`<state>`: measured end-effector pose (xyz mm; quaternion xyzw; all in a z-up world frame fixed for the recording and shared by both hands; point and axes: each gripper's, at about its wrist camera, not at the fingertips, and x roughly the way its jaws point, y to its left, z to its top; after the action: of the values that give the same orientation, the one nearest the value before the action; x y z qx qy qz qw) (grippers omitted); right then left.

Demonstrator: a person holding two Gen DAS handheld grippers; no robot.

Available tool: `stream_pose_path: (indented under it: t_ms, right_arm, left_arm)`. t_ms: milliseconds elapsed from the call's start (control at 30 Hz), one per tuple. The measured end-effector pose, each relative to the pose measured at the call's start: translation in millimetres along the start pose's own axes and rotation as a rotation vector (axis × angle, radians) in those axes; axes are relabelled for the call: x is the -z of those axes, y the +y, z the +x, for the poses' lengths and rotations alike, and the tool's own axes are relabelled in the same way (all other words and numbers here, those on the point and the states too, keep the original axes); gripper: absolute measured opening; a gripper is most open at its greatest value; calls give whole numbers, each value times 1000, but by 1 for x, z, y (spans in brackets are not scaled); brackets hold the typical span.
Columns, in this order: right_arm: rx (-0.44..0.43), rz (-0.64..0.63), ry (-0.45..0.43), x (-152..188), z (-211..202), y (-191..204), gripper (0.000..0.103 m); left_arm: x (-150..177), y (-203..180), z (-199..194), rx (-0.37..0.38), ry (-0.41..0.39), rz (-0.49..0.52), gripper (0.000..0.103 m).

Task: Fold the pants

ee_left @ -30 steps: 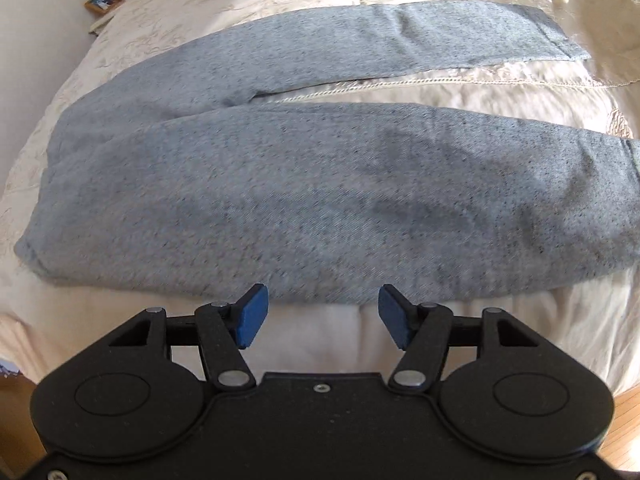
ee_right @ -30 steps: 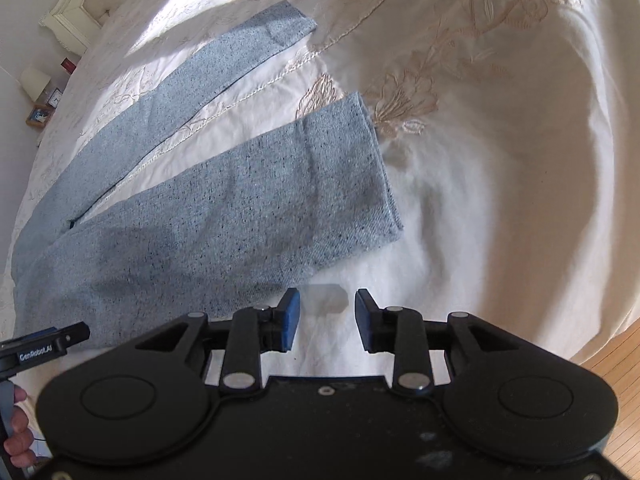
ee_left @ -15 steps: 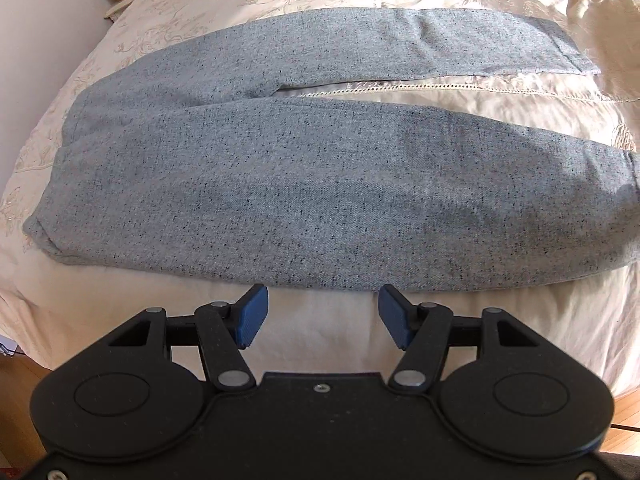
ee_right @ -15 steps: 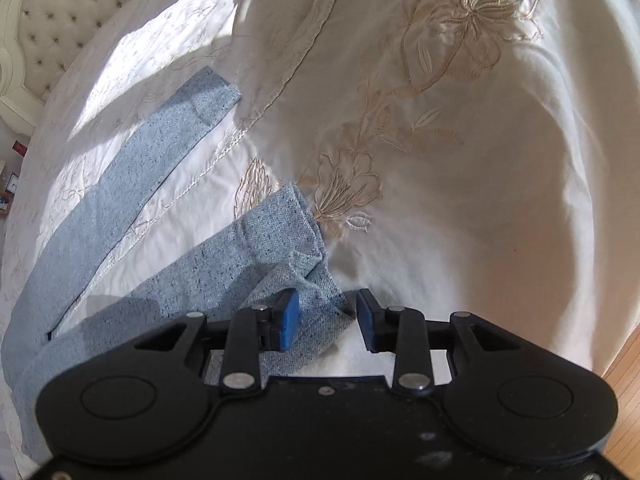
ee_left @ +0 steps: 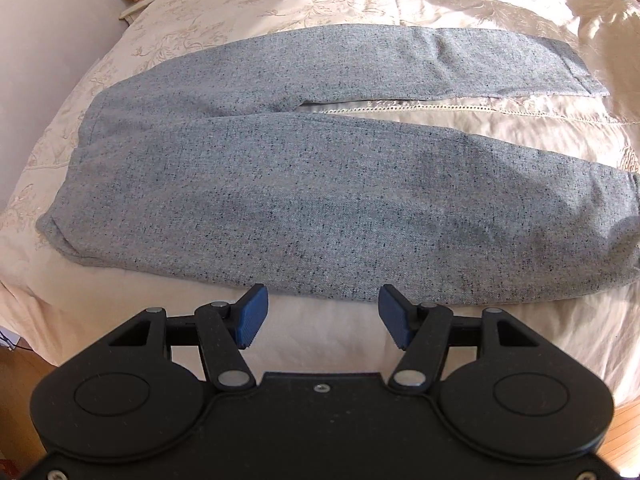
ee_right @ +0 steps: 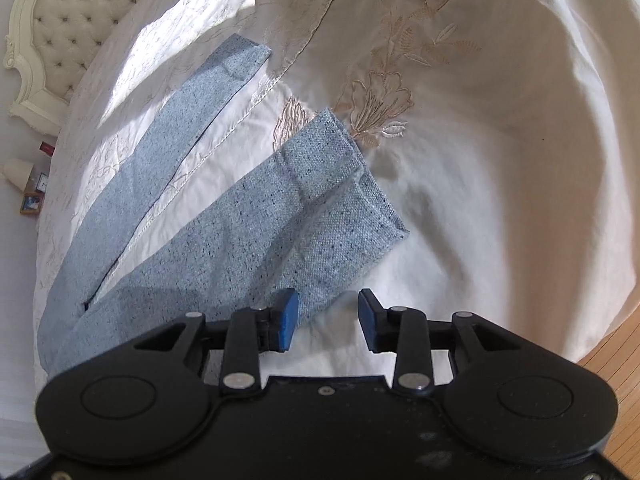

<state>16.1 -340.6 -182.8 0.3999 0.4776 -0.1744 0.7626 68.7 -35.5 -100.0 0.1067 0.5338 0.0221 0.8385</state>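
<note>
We see the grey pants (ee_left: 304, 200) spread flat on the bedspread (ee_left: 320, 8). Our left gripper (ee_left: 319, 316) gapes wide, empty, just short of the near leg. Our right gripper (ee_right: 325, 319) is parted too, empty, by the cuff (ee_right: 344, 184).

Speckled grey-blue pants (ee_left: 304, 200) spread flat on cream bedspread (ee_left: 320, 12), legs apart, near cuff rumpled
</note>
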Motion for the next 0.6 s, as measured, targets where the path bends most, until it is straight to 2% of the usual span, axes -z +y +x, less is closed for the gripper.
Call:
stream_pose_path:
  t_ms: [133,300,367,400,533,600]
  right_arm:
    - [-15,84,23,-8,14,-3,38]
    - [-42,111,9,-8,12,-3,38]
    - [-42,96,6,-7,12,-1,29]
    - [-40,80,1,-8,12,1,9]
    - [-18,46,-53,-3,-6,11,9]
    - [30,14,-71,6,-15,14,8]
  left_arm:
    - [-2,15,1,-22,5,-35,66]
    - [-3,35,7,-42,13,-78,66]
    - [-5,43,12,-44,18,-84,66]
    - [-6,46,13,-45,19,-84,66]
    - [-11,60,21,-34,22,-76,66]
    - [-13,68,25,-29,23,-74,66]
